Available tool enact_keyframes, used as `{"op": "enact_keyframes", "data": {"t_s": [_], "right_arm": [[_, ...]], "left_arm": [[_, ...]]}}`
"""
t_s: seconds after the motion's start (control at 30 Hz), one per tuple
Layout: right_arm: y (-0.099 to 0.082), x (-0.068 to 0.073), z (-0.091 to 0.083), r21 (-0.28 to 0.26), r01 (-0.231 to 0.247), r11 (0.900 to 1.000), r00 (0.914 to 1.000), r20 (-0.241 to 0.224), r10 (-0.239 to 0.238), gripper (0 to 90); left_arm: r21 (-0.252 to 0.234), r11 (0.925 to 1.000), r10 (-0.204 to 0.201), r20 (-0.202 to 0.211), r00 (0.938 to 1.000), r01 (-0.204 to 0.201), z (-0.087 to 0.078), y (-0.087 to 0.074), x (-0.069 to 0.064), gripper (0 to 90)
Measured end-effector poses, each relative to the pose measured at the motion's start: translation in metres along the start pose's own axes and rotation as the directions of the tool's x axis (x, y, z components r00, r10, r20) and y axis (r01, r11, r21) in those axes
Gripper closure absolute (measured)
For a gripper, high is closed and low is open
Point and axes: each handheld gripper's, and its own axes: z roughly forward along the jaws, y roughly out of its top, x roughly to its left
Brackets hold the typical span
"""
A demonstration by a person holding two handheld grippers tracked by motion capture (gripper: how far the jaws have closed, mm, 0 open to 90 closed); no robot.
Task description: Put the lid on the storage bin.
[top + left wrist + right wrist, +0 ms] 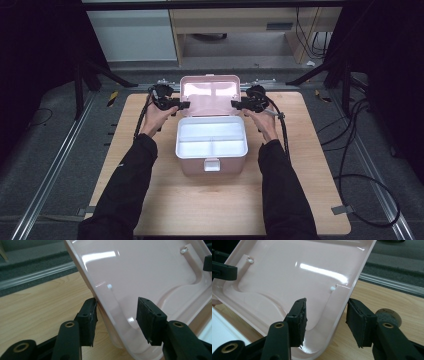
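1. the desk is a pale wood board, sitting on a dark mat with metal rails along each side; beyond it stand pale cabinets, and cables trail on the floor at the right.
2. a pink box sits near the middle of the desk, its white inner tray showing, latch facing the person.
3. the lid stands raised at the back of the box, glossy inner face toward the person.
4. the left claw is apart, its jaws straddling the lid's left edge; one jaw looks to touch the outside of the rim, the other stands clear of the inner face.
5. the right claw is likewise apart, straddling the lid's right edge with a gap at both jaws.
6. likely risk: nothing is clamped, so the lid could swing down if it is nudged.
7. the plastic is slick and shiny, so a shallow pinch on the thin rim may slip off.
8. if one side pulls harder than the other, the lid could twist on its hinge or drag the light box across the smooth wood.
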Motion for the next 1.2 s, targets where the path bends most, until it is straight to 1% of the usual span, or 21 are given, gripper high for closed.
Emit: {"op": "enact_keyframes", "data": {"t_s": [0.03, 0.1, 0.13, 0.17, 0.2, 0.23, 0.3, 0.33, 0.37, 0.4, 0.47, 0.5, 0.57, 0.6, 0.67, 0.83, 1.0, 1.07, 1.13, 1.17, 1.2], "right_arm": [[0.0, 0.0, 0.0, 0.0, 0.0, 1.0, 1.0, 0.0, 0.0, 50.9], [0.003, 0.002, -0.008, -0.014, 0.009, 0.9999, 1.0, -0.002, -0.009, 51.3], [0.004, 0.003, -0.011, -0.019, 0.013, 0.9997, 0.9999, -0.002, -0.013, 51.3], [0.005, 0.004, -0.014, -0.027, 0.019, 0.9994, 0.9998, 0.0, -0.019, 51.3], [0.005, 0.004, -0.014, -0.027, 0.019, 0.9994, 0.9998, 0.0, -0.019, 51.3], [0.006, 0.005, -0.016, -0.032, 0.021, 0.9993, 0.9998, 0.001, -0.021, 51.3], [0.009, 0.008, -0.024, -0.055, 0.023, 0.9982, 0.9997, 0.003, -0.023, 51.3], [0.009, 0.008, -0.024, -0.055, 0.023, 0.9982, 0.9997, 0.003, -0.023, 51.3], [0.011, 0.011, -0.029, -0.062, 0.032, 0.9976, 0.9995, 0.008, -0.032, 51.3], [0.011, 0.011, -0.029, -0.062, 0.032, 0.9976, 0.9995, 0.008, -0.032, 51.3], [0.014, 0.014, -0.036, -0.066, 0.047, 0.9967, 0.9987, 0.019, -0.046, 51.2], [0.014, 0.015, -0.038, -0.068, 0.051, 0.9963, 0.9985, 0.023, -0.05, 51.3], [0.016, 0.015, -0.043, -0.085, 0.048, 0.9952, 0.9986, 0.027, -0.046, 51.4], [0.017, 0.015, -0.046, -0.093, 0.046, 0.9946, 0.9987, 0.025, -0.044, 51.7], [0.019, 0.015, -0.051, -0.108, 0.047, 0.9931, 0.9987, 0.028, -0.044, 52.1], [0.02, 0.016, -0.06, -0.112, 0.063, 0.9918, 0.9977, 0.032, -0.06, 52.2], [0.023, 0.019, -0.068, -0.124, 0.073, 0.9896, 0.9971, 0.031, -0.07, 52.2], [0.025, 0.022, -0.07, -0.116, 0.096, 0.9886, 0.9949, 0.043, -0.092, 52.1], [0.027, 0.024, -0.072, -0.116, 0.104, 0.9879, 0.994, 0.047, -0.099, 52.1], [0.028, 0.028, -0.074, -0.115, 0.121, 0.986, 0.992, 0.051, -0.116, 51.9], [0.028, 0.028, -0.074, -0.115, 0.121, 0.986, 0.992, 0.051, -0.116, 51.9]], "left_arm": [[-0.006, 0.9999, 0.008, -0.003, 1.0, -0.008, -0.003, 0.001, -0.002, 51.0], [-0.028, 0.9996, 0.011, 0.004, 0.9999, -0.011, -0.009, 0.004, -0.005, 52.0], [-0.028, 0.9996, 0.011, 0.004, 0.9999, -0.011, -0.009, 0.004, -0.005, 52.6], [-0.054, 0.9981, 0.03, 0.011, 0.9995, -0.029, -0.013, 0.006, -0.005, 53.2], [-0.054, 0.9981, 0.03, 0.011, 0.9995, -0.029, -0.013, 0.006, -0.005, 53.5], [-0.046, 0.9988, 0.017, 0.011, 0.9998, -0.016, -0.017, 0.007, -0.008, 53.5], [-0.056, 0.998, 0.028, 0.013, 0.9995, -0.027, -0.023, 0.009, -0.012, 53.6], [-0.056, 0.998, 0.028, 0.013, 0.9995, -0.027, -0.023, 0.009, -0.012, 53.7], [-0.057, 0.9975, 0.042, 0.007, 0.9991, -0.041, -0.028, 0.011, -0.015, 53.7], [-0.057, 0.9975, 0.042, 0.007, 0.9991, -0.041, -0.028, 0.011, -0.015, 53.7], [-0.048, 0.9973, 0.056, 0.002, 0.9985, -0.055, -0.032, 0.014, -0.019, 53.7], [-0.04, 0.9966, 0.072, -0.003, 0.9974, -0.072, -0.035, 0.018, -0.023, 53.8], [-0.04, 0.9961, 0.078, -0.005, 0.9969, -0.078, -0.036, 0.019, -0.025, 53.8], [-0.04, 0.9952, 0.089, -0.01, 0.996, -0.089, -0.038, 0.022, -0.029, 53.8], [-0.042, 0.9949, 0.091, -0.01, 0.9958, -0.091, -0.038, 0.023, -0.03, 54.0], [-0.043, 0.9925, 0.114, -0.018, 0.9933, -0.115, -0.041, 0.026, -0.036, 54.1], [-0.04, 0.991, 0.127, -0.017, 0.9918, -0.127, -0.044, 0.026, -0.038, 54.2], [-0.026, 0.9875, 0.155, -0.025, 0.9876, -0.156, -0.047, 0.026, -0.039, 54.2], [-0.021, 0.9865, 0.162, -0.028, 0.9864, -0.163, -0.048, 0.025, -0.04, 54.1], [-0.007, 0.9836, 0.18, -0.037, 0.983, -0.18, -0.05, 0.024, -0.041, 54.0], [-0.007, 0.9836, 0.18, -0.037, 0.983, -0.18, -0.05, 0.024, -0.041, 54.0]]}}
